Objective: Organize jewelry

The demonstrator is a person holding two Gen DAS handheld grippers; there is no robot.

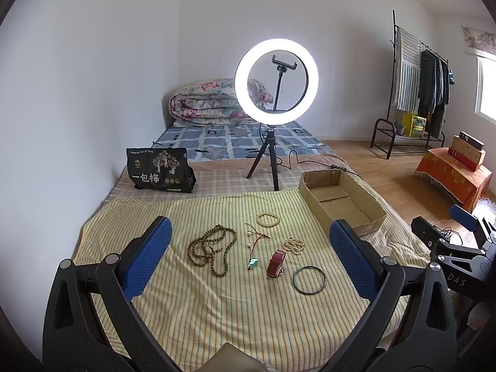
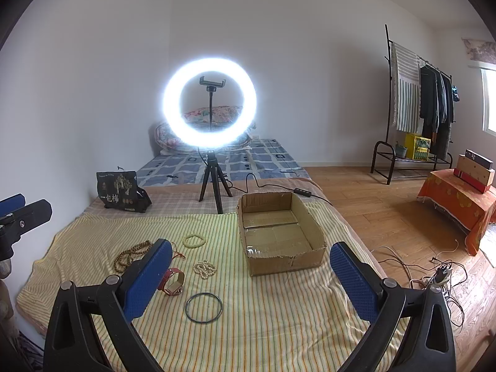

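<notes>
Jewelry lies on a yellow striped cloth [image 1: 217, 303]: a long brown bead necklace [image 1: 210, 249], a pale bead bracelet [image 1: 268, 219], a red cord pendant with a teal stone [image 1: 254, 262], a small cream bead string [image 1: 293, 245], a red-strap watch [image 1: 276, 263] and a dark bangle [image 1: 309, 279]. An open cardboard box [image 2: 279, 232] sits at the cloth's far right, empty. My left gripper [image 1: 249, 254] is open above the jewelry. My right gripper [image 2: 251, 272] is open, hovering between the bangle [image 2: 203, 307] and the box.
A lit ring light on a tripod [image 1: 276, 80] stands behind the cloth, its cable [image 2: 257, 183] trailing right. A black snack bag [image 1: 158, 169] stands at back left. Folded bedding [image 1: 210, 102], a clothes rack [image 1: 418, 93] and cables on the floor [image 2: 434, 276] lie beyond.
</notes>
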